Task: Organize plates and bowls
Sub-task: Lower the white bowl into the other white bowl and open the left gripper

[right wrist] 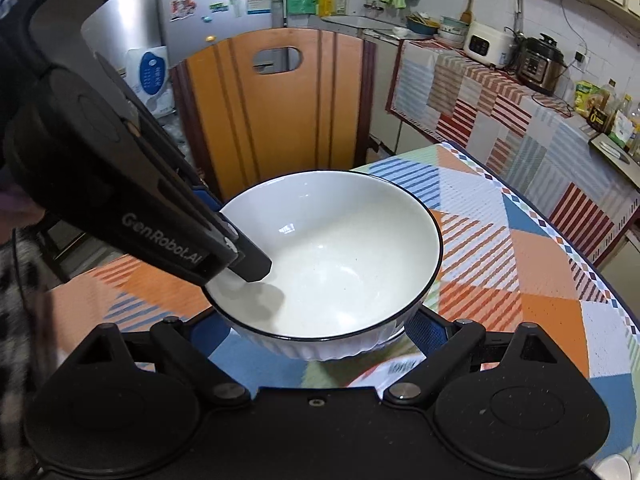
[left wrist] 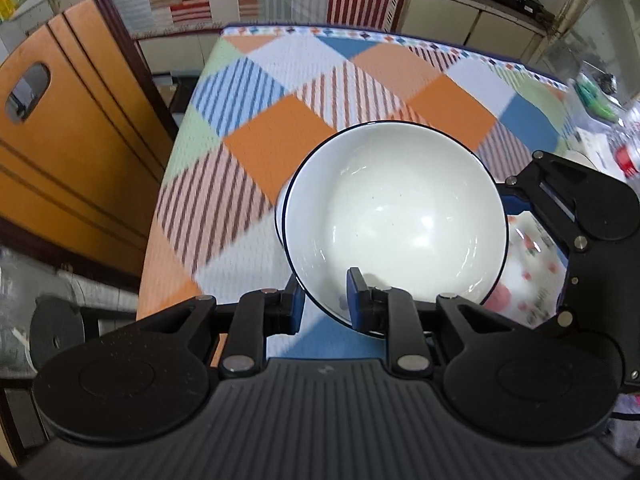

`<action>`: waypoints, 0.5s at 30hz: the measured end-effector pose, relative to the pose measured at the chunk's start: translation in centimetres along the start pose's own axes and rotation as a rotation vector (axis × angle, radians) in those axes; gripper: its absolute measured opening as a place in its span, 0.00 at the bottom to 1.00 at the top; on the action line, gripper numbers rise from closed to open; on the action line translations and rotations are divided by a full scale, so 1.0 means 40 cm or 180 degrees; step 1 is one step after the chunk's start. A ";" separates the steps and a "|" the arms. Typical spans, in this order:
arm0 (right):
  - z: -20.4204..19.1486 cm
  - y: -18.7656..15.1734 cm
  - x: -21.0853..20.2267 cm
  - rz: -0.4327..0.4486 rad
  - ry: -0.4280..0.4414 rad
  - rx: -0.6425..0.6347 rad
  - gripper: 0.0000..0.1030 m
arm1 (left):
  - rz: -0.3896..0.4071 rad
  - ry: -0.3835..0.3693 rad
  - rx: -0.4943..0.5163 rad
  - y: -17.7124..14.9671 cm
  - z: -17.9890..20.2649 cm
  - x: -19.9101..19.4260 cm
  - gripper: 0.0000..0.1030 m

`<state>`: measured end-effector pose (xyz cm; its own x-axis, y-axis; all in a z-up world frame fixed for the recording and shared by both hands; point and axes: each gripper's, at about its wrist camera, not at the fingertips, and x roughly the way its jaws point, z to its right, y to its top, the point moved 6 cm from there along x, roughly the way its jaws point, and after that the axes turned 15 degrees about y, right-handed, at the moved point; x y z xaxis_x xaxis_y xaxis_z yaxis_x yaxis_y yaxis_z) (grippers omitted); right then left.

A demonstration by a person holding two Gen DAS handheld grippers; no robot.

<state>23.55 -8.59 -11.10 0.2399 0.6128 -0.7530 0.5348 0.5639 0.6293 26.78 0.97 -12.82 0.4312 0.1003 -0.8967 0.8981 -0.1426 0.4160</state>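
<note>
At the far left of the left wrist view we note a wooden chair back (left wrist: 60,120) standing beside the tabletop (left wrist: 280,136), which carries a checked and striped cloth of orange, blue and green. Moving right, the left claw (left wrist: 326,298) is closed on the near rim of a white bowl (left wrist: 394,216) with a dark edge line: one blue-padded finger sits outside the wall, the other (left wrist: 356,292) inside it. The bowl appears tilted and seems to be off the cloth; a second rim shows just under its left edge, though we cannot tell what that belongs to. Further right, the right claw (left wrist: 516,200) meets the bowl's right side, above a plate with a red floral pattern (left wrist: 532,264). In the right wrist view, the left claw (right wrist: 236,248) enters from the left with one finger inside the bowl (right wrist: 340,248). The right claw (right wrist: 320,344) stands wide apart, with the ribbed base of the bowl between its fingers (right wrist: 426,334); we cannot tell whether they press on it.
</note>
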 end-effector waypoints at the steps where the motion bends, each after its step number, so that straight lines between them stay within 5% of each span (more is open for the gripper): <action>1: 0.012 0.004 0.009 0.0007 -0.0004 0.0014 0.93 | 0.0013 0.0023 -0.0021 0.011 0.001 0.015 0.20; 15: 0.085 -0.016 0.106 -0.0249 0.0065 0.0177 0.92 | -0.0158 0.0269 0.0066 0.041 0.031 0.154 0.19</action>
<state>26.95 -8.24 -15.34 0.1794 0.5794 -0.7950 0.5955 0.5793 0.5565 30.81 0.11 -17.84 0.3926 0.1905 -0.8998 0.9170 -0.1557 0.3672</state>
